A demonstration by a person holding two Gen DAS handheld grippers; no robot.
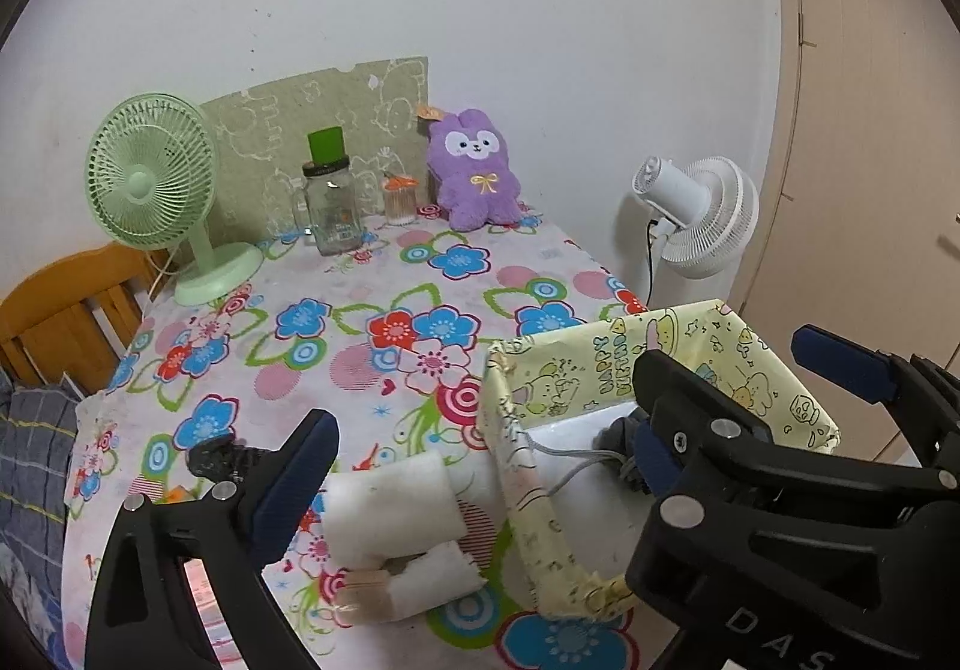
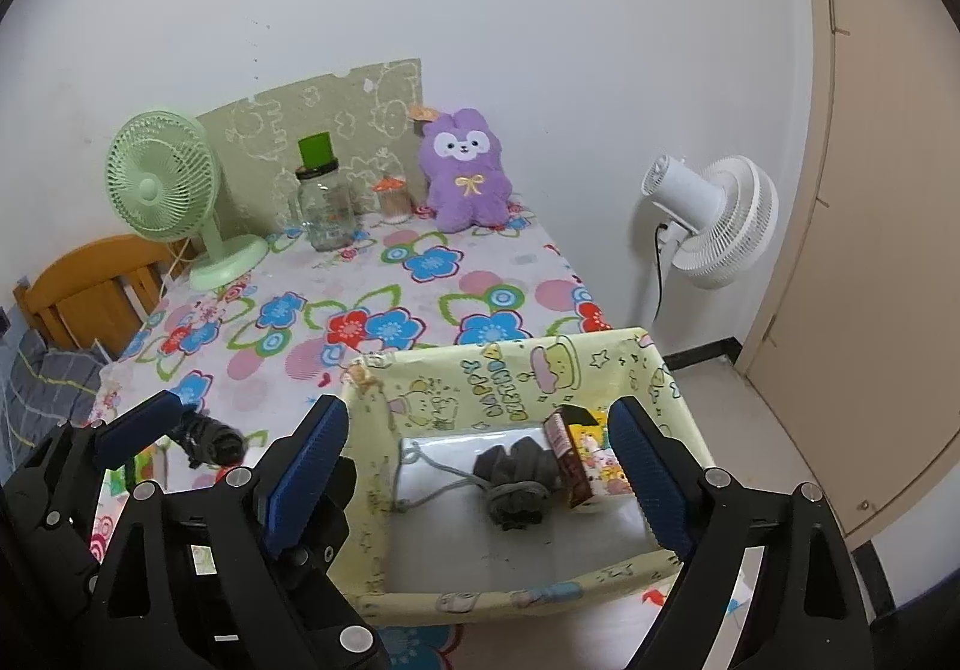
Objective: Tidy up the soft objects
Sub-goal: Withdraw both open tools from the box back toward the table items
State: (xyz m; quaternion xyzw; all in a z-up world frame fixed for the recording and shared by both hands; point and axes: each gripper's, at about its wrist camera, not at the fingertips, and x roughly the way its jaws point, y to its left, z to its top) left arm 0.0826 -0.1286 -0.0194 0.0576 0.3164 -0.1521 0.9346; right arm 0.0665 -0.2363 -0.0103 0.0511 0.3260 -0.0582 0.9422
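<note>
Just ahead of the right claw (image 2: pixel 474 481), spread wide over the yellow cartoon-print fabric box (image 2: pixel 516 589) apparently after dropping the dark grey knitted bundle (image 2: pixel 516 481) inside, the left claw (image 1: pixel 480 448) gapes above a white foam block (image 1: pixel 393 505).

From my feed this reads as a lived-in home, likely a bedroom corner. I see a table under a flower-printed plastic cloth (image 1: pixel 372 274) pushed against a plain white wall (image 1: pixel 480 9), with a mint-green desk fan (image 1: pixel 153 190), a clear glass jar with a green lid (image 1: pixel 329 202) and a purple plush bunny (image 1: pixel 477 169) on it. A white pedestal fan (image 2: pixel 711 220) stands on the floor beside a beige door (image 2: pixel 888 190). An orange wooden chair back (image 1: pixel 60 316) and blue checked bedding (image 1: pixel 30 466) sit at the left.
</note>
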